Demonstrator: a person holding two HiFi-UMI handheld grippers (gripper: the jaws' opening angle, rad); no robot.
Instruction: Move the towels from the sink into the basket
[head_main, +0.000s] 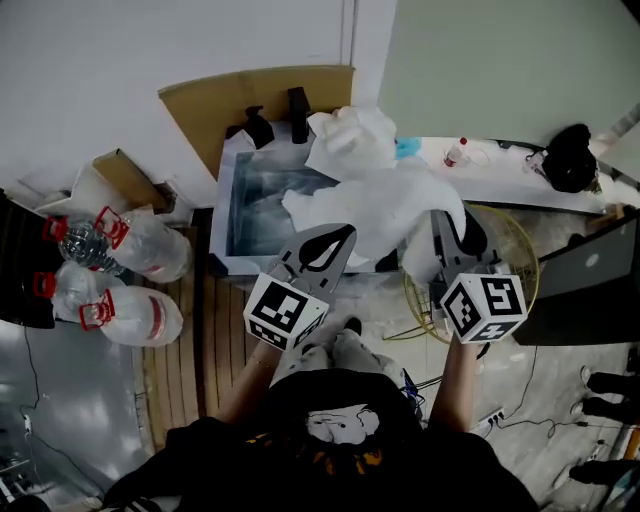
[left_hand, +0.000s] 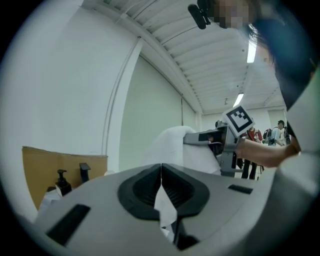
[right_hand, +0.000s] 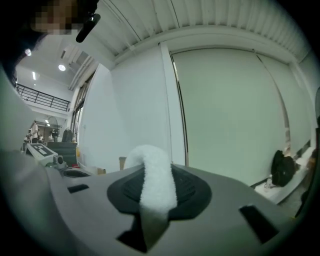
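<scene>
Above sink (head_main: 232, 215), left gripper (head_main: 341, 238), right gripper (head_main: 452, 238) clamp towel (head_main: 385, 205).

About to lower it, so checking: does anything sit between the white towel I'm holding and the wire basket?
Nothing visible does. The white terry towel, clamped by the left hand-held gripper and right hand-held gripper, hangs at the rim of the open round yellow wire basket.

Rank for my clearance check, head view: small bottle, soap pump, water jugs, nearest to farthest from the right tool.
1. Small bottle, on the counter just beyond the right tool.
2. Soap pump, behind the sink.
3. Water jugs, far left.
</scene>
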